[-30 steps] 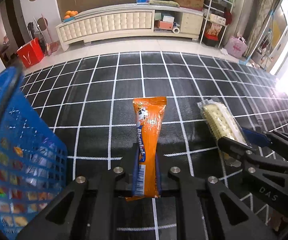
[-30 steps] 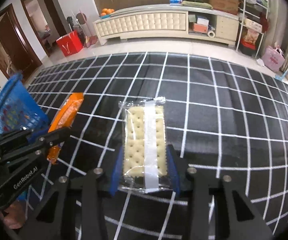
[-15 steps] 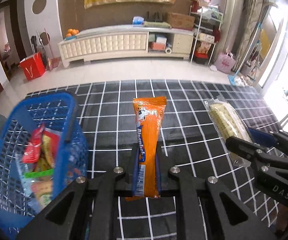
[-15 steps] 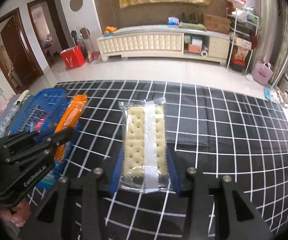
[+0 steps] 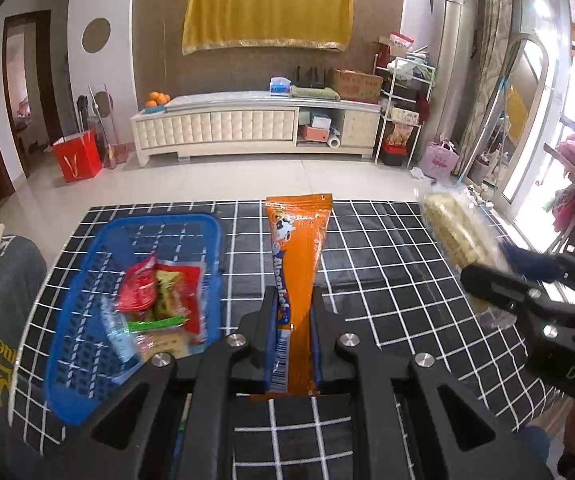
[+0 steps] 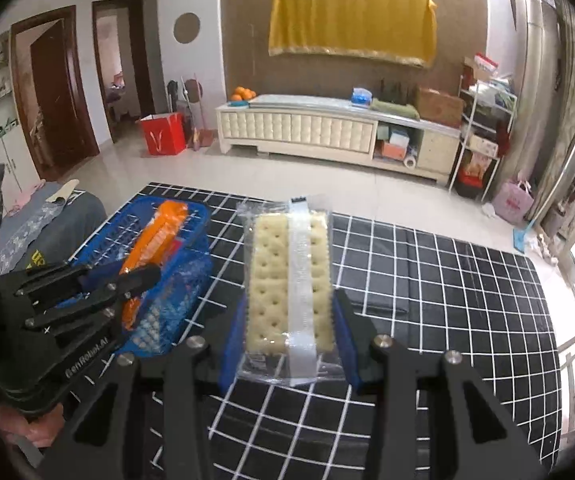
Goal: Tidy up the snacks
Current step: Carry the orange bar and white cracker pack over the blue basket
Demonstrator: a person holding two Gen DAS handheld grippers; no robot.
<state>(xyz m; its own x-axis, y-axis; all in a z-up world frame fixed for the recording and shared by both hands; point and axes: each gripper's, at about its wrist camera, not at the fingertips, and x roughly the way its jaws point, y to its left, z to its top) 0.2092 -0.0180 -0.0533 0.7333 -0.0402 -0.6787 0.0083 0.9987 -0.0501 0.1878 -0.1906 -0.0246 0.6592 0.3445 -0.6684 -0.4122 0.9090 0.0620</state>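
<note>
Left tool (image 5: 292, 312) clamped tight on the lower part of an orange snack packet (image 5: 297, 276), fingers pinching both long edges, packet standing up and away from the camera, lifted clear of the worktop (image 5: 387, 264) with its black cloth and white grid. Right tool (image 6: 289, 334) partly open, blue pads pressed against the two long sides of a clear-wrapped cracker pack (image 6: 289, 280), also held off the worktop, a white seam strip running down its middle.

To the left on the worktop, a blue plastic basket (image 5: 87, 280), holding a red packet (image 5: 139, 286) and other wrapped snacks (image 5: 159, 328), details blurred. Seen from the right wrist view, orange packet hanging over the basket's near side; from the left wrist view, just right of the basket rim. Cracker pack well right of the basket.

Beyond the worktop: tiled floor, a cream cabinet (image 5: 215, 130) with oranges (image 5: 157, 99) on top, a red bag (image 5: 77, 156), a yellow cloth (image 5: 265, 18) on the wall.
</note>
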